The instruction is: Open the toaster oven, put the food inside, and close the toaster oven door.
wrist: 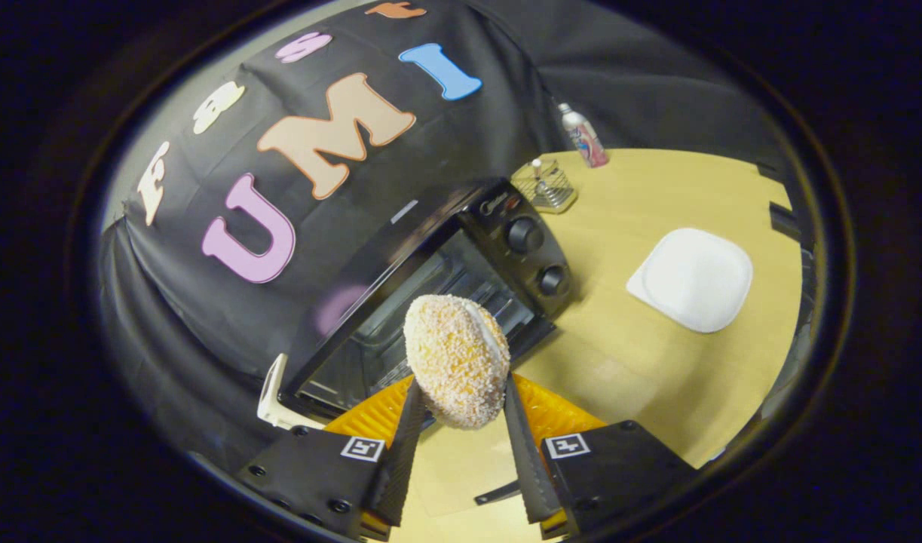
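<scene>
Gripper (461, 422) fingers pinch a sugar-crusted bun (455, 360) from both sides.
Just beyond it, at 12 o'clock, the black toaster oven (438, 249) sits open on the wooden table (657, 362); a white plate (693, 279) lies at 2 o'clock, well apart.

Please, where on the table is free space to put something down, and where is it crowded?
Free: the bare wood between the toaster oven and the white plate, and ahead of the gripper, which is shut on the bun. Crowded: the far corner, with the wire rack and bottle.
</scene>
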A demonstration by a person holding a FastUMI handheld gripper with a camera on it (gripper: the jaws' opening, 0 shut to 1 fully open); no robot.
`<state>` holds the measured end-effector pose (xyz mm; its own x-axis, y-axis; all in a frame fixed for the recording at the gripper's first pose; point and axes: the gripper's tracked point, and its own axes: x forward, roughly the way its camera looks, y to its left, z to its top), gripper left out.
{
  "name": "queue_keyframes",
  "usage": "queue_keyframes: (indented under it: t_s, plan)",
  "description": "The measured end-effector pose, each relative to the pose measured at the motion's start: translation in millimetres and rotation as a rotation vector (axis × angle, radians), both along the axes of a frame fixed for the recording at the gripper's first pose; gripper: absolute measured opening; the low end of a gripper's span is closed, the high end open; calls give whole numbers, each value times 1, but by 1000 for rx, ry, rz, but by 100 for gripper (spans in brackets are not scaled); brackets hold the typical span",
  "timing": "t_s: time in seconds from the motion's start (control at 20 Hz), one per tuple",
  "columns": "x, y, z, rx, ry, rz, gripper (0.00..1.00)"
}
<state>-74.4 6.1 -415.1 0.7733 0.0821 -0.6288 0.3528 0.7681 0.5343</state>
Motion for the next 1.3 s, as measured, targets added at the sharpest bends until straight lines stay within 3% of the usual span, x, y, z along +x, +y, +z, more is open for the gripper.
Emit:
queue_keyframes:
  t_s: [0.4,1.2,1.3]
  plan:
    - [40,47,-16,119,16,5,62]
    - [83,42,-44,164,22,-21,62]
    - [85,38,-41,166,17,-34,73]
